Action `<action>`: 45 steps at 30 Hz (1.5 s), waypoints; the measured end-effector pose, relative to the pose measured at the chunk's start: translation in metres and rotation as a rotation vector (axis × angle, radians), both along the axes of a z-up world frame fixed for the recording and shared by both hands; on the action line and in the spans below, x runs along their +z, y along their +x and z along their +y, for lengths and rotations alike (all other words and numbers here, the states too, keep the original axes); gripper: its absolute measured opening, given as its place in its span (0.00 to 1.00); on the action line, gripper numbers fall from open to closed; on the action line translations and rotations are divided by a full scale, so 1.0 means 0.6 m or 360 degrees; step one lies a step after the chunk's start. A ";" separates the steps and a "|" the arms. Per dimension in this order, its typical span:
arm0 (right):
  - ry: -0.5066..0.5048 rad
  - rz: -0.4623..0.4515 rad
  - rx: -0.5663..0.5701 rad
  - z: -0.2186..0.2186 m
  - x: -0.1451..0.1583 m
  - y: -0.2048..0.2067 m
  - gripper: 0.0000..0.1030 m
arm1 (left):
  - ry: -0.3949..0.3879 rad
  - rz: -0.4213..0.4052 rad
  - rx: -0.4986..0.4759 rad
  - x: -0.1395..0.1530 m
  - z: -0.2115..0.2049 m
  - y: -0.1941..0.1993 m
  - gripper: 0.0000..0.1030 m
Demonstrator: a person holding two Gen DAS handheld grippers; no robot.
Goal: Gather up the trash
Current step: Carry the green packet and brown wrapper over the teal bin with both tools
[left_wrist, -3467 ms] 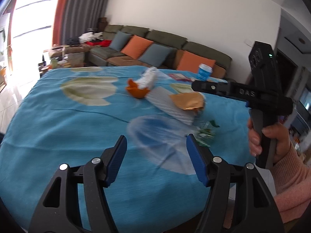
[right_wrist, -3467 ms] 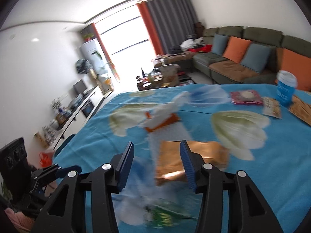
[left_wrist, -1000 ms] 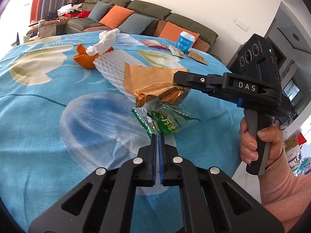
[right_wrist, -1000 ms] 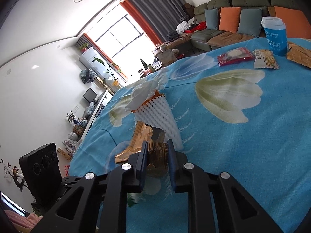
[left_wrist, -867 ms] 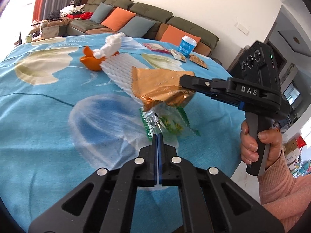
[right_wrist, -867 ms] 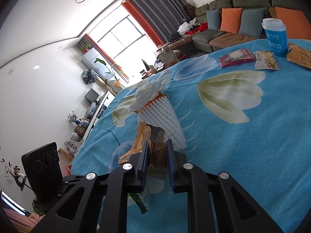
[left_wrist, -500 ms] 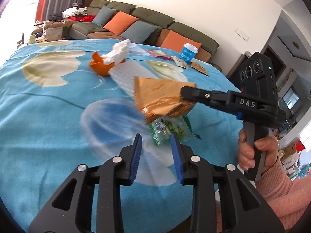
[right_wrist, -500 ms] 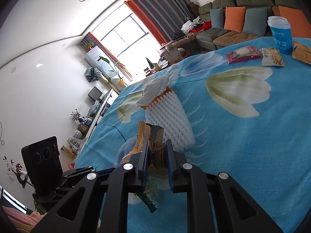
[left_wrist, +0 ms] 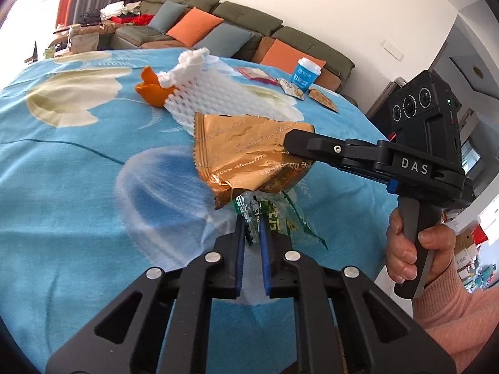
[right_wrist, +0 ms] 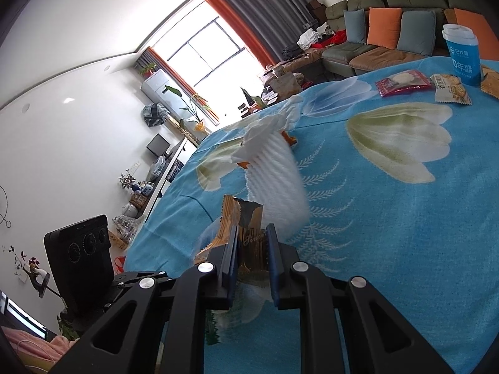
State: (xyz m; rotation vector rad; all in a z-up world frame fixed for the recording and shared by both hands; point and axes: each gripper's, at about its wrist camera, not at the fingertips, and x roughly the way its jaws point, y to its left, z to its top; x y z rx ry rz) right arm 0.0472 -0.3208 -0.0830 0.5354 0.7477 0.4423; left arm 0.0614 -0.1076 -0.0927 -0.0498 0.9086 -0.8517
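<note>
On the blue flowered tablecloth [left_wrist: 62, 168] lies a green snack wrapper [left_wrist: 274, 218]. My left gripper [left_wrist: 251, 218] has its jaws closing, and its pads pinch the near edge of that wrapper. Just above it hangs a golden foil wrapper [left_wrist: 246, 155], with my right gripper [left_wrist: 290, 143] shut on its right edge. In the right wrist view the golden foil wrapper [right_wrist: 249, 218] stands between the pads of the right gripper [right_wrist: 252, 233]. Behind lie a white foam net [left_wrist: 218, 99], an orange peel [left_wrist: 149, 90] and a crumpled tissue [left_wrist: 187, 62].
A blue paper cup [left_wrist: 305, 73] and several snack packets [right_wrist: 402, 82] sit at the table's far side. A person's hand [left_wrist: 414, 249] holds the right gripper's handle beyond the table's right edge. A sofa [left_wrist: 218, 21] with cushions stands behind.
The left jaws opened half a second ago, drew back a little, and have now narrowed again on the green wrapper. The right gripper has kept the golden wrapper lifted.
</note>
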 end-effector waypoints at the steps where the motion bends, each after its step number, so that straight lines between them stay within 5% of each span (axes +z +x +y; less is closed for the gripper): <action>1: -0.0006 -0.0011 0.0006 0.003 0.004 -0.001 0.15 | -0.0003 -0.0009 0.0006 0.002 0.006 -0.002 0.09; 18: 0.0006 -0.0113 0.0124 0.059 0.040 0.015 0.15 | -0.0005 -0.0124 0.0342 0.041 0.157 -0.019 0.09; 45: -0.0040 -0.0167 0.0547 0.279 0.066 0.092 0.15 | 0.0015 -0.0199 0.0951 0.071 0.386 -0.042 0.09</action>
